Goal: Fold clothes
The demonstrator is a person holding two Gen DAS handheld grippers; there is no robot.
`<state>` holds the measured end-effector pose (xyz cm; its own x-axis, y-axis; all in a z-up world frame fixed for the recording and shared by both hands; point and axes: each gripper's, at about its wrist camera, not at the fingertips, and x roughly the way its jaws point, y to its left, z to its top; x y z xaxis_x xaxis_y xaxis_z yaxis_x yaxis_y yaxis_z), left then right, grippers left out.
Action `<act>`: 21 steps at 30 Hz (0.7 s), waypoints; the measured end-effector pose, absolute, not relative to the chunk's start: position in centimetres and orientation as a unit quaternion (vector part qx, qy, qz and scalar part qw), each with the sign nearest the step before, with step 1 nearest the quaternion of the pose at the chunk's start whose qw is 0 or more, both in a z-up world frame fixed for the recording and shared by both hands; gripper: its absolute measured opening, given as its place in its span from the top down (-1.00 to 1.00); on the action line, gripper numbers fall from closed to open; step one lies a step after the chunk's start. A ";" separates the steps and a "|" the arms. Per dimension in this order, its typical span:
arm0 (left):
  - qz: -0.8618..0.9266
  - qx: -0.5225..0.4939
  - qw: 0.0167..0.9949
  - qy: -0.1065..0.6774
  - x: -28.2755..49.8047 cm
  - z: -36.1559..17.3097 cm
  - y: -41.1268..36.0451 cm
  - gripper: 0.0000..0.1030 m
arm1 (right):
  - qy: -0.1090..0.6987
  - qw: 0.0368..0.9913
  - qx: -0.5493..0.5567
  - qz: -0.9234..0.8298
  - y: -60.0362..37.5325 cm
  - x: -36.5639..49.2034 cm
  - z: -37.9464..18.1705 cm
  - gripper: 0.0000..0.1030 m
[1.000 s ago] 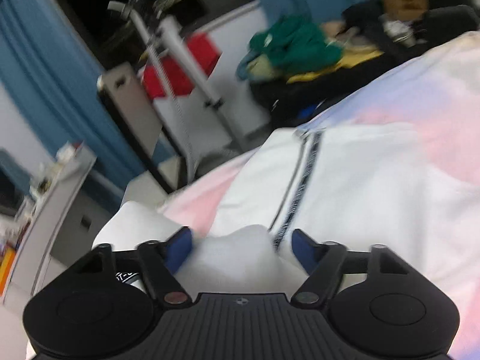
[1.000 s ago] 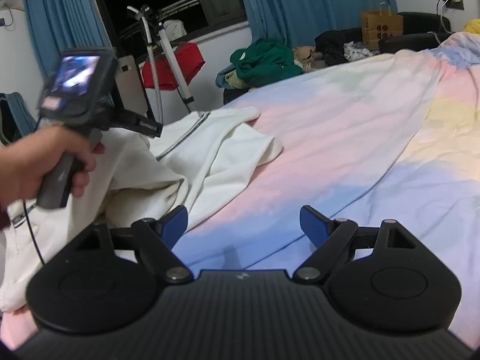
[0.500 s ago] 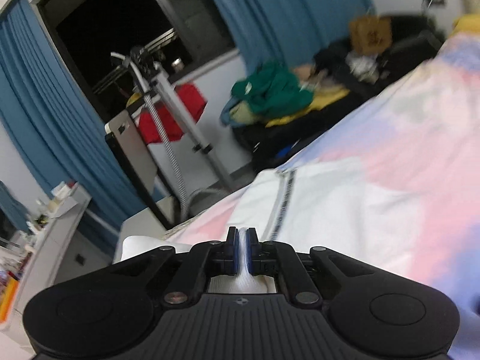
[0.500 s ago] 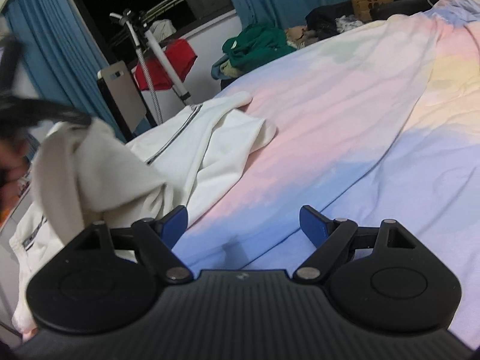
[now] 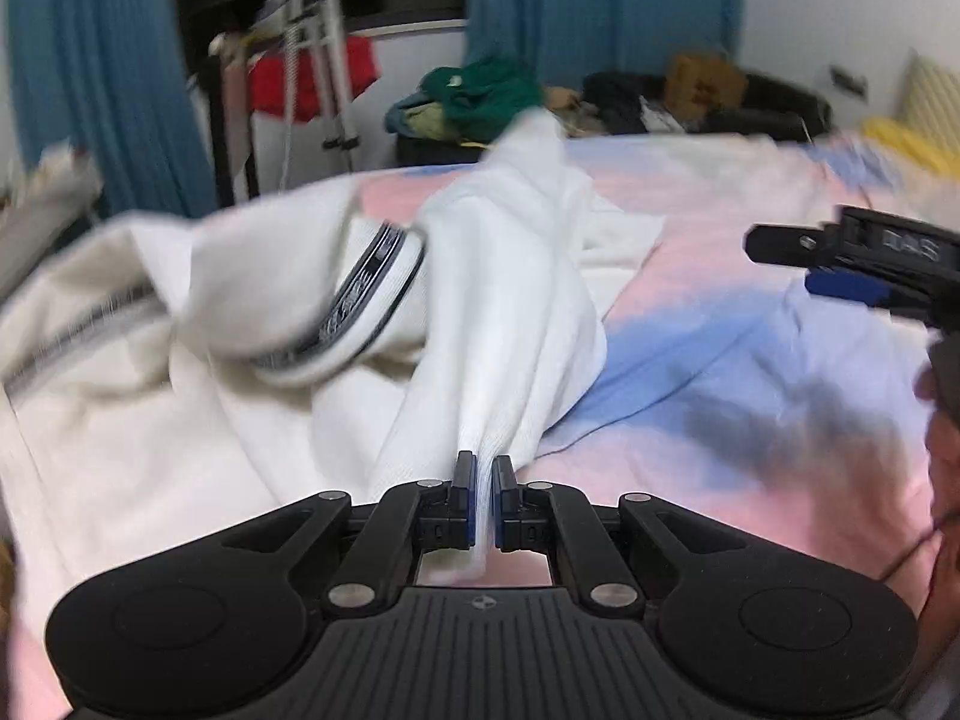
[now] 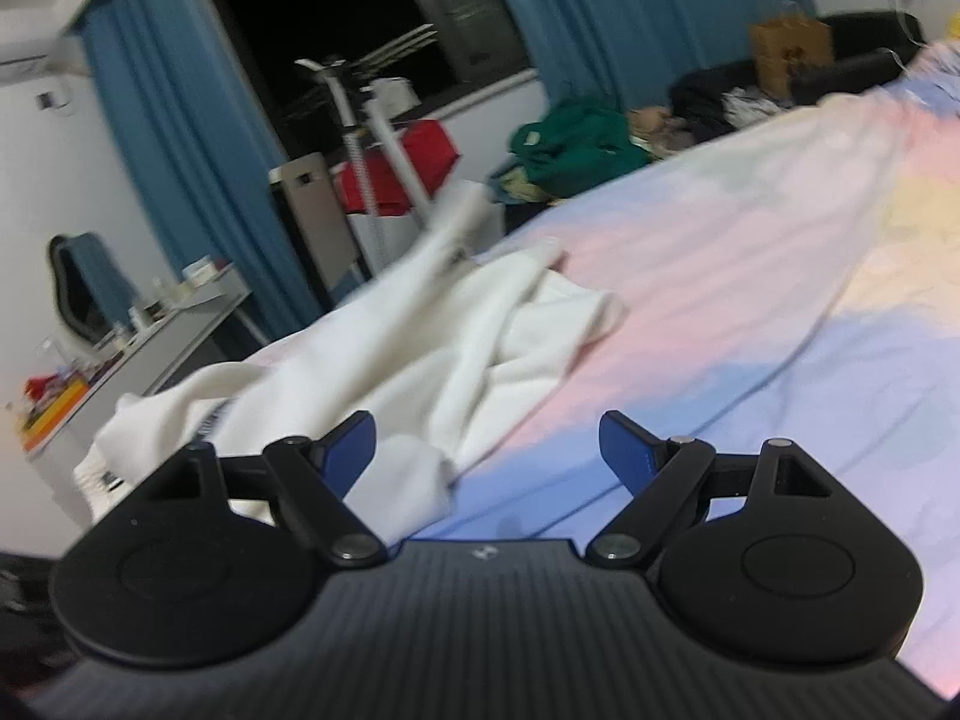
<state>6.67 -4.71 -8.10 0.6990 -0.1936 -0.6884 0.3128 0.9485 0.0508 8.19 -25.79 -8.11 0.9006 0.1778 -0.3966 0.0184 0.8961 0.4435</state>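
Note:
A white garment (image 5: 240, 360) with a dark lettered band (image 5: 360, 294) lies rumpled on the pastel bedsheet (image 5: 750, 360). My left gripper (image 5: 483, 483) is shut on a fold of the white garment and holds it stretched up from the bed. The garment also shows in the right wrist view (image 6: 480, 336), left of centre. My right gripper (image 6: 487, 450) is open and empty, just above the sheet (image 6: 750, 300) at the garment's near edge. It also shows at the right edge of the left wrist view (image 5: 864, 270).
Beyond the bed stand a drying rack (image 6: 372, 138), a red item (image 6: 408, 162), a green clothes pile (image 6: 576, 144) and a brown paper bag (image 6: 786, 54). Blue curtains (image 6: 180, 150) frame a dark window. A desk (image 6: 138, 354) stands at the left.
My left gripper closed on the white garment, then swung right and pulled the fold up and across the bed. My right gripper stayed open and shifted slightly toward the garment.

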 end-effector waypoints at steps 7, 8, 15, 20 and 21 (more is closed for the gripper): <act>-0.132 0.000 0.927 0.351 6.0 -9.2 -3.4 0.89 | 0.232 0.920 0.293 0.115 -26.5 10.1 -7.3 -0.57; -0.137 -0.007 0.927 0.348 6.1 -9.6 -3.2 0.89 | 0.237 0.917 0.300 0.114 -26.7 11.3 -7.1 -0.52; -0.171 -0.047 0.923 0.342 8.1 -11.6 -2.0 0.89 | 0.266 0.905 0.320 0.089 -27.0 23.0 -7.4 -0.10; -0.195 -0.089 0.913 0.347 10.5 -12.9 -1.0 0.89 | 0.285 0.900 0.325 0.051 -27.2 31.2 -10.4 -0.08; -0.199 -0.096 0.911 0.347 11.0 -13.3 -0.7 0.89 | 0.291 0.899 0.326 0.043 -27.0 32.6 -11.0 -0.08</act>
<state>10.97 -0.74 -13.26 0.6800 -0.4285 -0.5949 0.2953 0.9028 -0.3128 32.57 -27.02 -11.05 0.8272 0.2672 -0.4944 0.1116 0.7841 0.6105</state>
